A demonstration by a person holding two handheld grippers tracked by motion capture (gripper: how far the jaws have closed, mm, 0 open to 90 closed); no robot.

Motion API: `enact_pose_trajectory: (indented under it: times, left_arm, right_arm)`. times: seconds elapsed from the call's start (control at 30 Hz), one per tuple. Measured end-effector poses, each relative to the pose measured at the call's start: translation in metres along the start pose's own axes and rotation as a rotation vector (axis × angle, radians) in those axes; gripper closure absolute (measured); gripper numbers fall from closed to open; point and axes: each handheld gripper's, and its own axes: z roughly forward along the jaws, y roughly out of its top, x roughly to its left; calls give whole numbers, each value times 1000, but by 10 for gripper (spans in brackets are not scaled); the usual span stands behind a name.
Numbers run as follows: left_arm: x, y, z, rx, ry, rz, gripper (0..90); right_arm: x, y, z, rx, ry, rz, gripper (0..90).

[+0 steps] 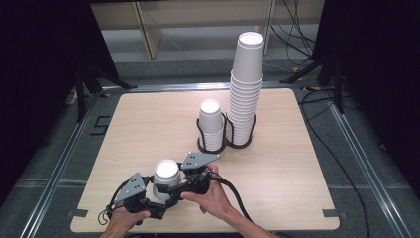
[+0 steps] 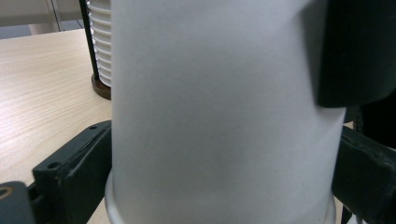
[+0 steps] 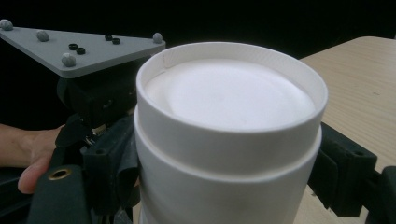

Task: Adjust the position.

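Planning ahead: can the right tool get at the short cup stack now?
Probably not yet: right tool looks clamped on the upturned cups; otherwise bare table leads to the short cup stack.

Wooden table (image 1: 148, 124): cup holder (image 1: 225, 144), upturned cups (image 1: 165, 176).

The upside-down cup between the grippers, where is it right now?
In the high view the cup stands near the table's front edge, left of centre.

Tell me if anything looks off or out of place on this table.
Nothing is spilled or damaged. The tall cup stack in the wire holder leans slightly at its top cup, while the short stack stands straight. A few nested, upside-down cups stand apart at the near edge between both grippers.
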Motion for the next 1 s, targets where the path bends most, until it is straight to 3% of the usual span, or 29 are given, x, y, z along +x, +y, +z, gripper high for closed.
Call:
enact_pose_trajectory:
  times: [0.07,0.2,0.37,0.47,0.5,0.63,0.67,0.7,0.77,0.87,0.97,1.0]
  left_arm:
    - [0,1,-2,19,13,1,44]
    - [0,1,-1,1,2,3,64]
    - [0,2,-3,19,4,23,87]
    - [0,2,-3,4,-9,26,94]
    - [0,3,-4,22,0,36,96]
    - [-2,4,-3,6,-12,61,100]
    - [-3,5,-5,30,-2,68,101]
    - [-3,4,-2,8,-13,64,103]
    - [-4,5,-4,32,-9,80,104]
    - [-5,4,-2,27,-23,102,104]
    - [-5,4,-2,32,-26,109,104]
    - [-7,5,-3,55,-17,115,104]
  right_arm:
    - [1,0,0,0,21,31,204]
    - [0,0,0,-5,28,25,195]
    - [-1,3,-3,15,14,3,181]
    - [0,6,-4,30,30,5,152]
    - [-1,7,-4,22,31,-7,152]
    - [1,14,-8,51,42,-4,152]
    - [-1,15,-10,53,44,-22,152]
    - [-1,18,-11,62,50,-25,152]
    - [-2,24,-16,84,63,-36,152]
    - [-3,33,-22,105,80,-62,152]
    - [-3,42,-30,148,112,-106,152]
    - [-3,44,-32,178,118,-92,152]
